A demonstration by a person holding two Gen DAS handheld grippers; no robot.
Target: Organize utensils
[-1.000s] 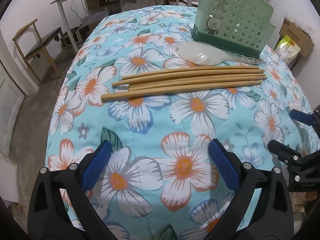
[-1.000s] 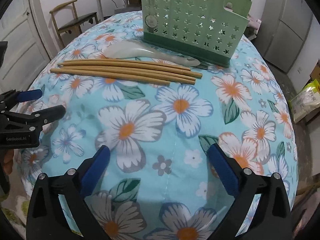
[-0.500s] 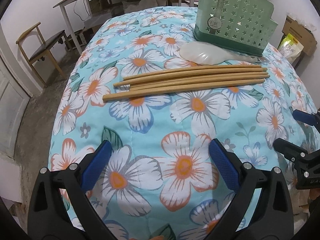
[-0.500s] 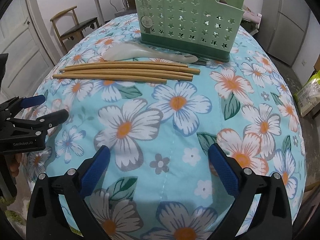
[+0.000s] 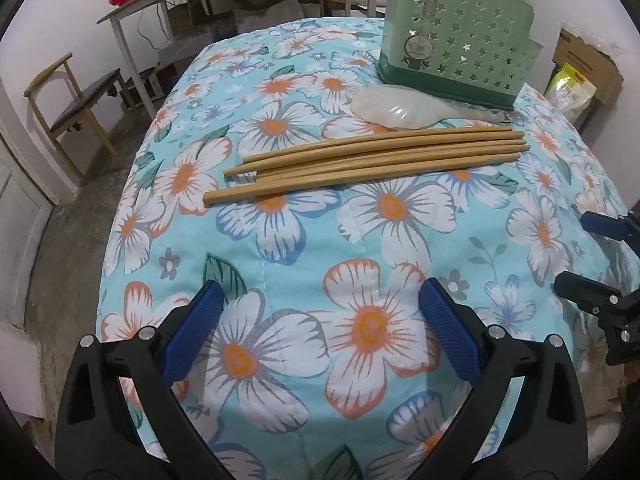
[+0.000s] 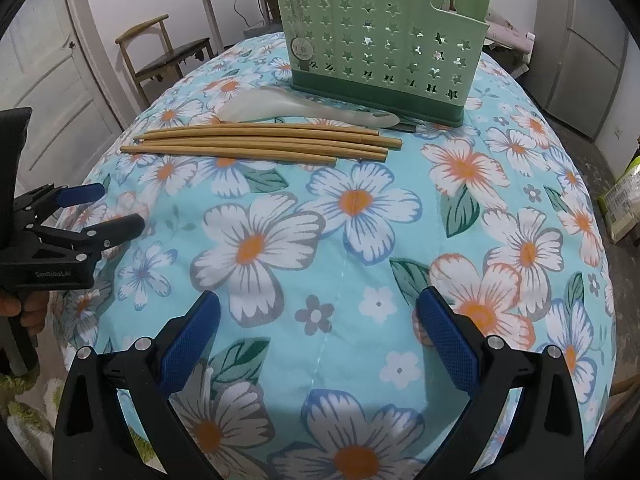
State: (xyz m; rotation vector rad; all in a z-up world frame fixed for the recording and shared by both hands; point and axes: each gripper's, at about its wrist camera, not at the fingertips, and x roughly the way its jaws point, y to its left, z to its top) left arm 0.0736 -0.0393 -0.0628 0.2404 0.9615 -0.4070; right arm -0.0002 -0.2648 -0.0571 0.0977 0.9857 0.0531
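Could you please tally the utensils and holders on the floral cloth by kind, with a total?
Wooden chopsticks: 5
Pale translucent rice paddle: 1
Green star-perforated utensil caddy: 1
Total: 7

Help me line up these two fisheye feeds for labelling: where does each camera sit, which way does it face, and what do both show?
Left wrist: on the left gripper, looking forward over the floral cloth at the chopsticks; its own open blue-padded fingers show, and the right gripper at the right edge.
Right wrist: on the right gripper, facing the same way; its open fingers show, and the left gripper with a hand at the left edge.
Shared: chopsticks, pale spoon, green holder.
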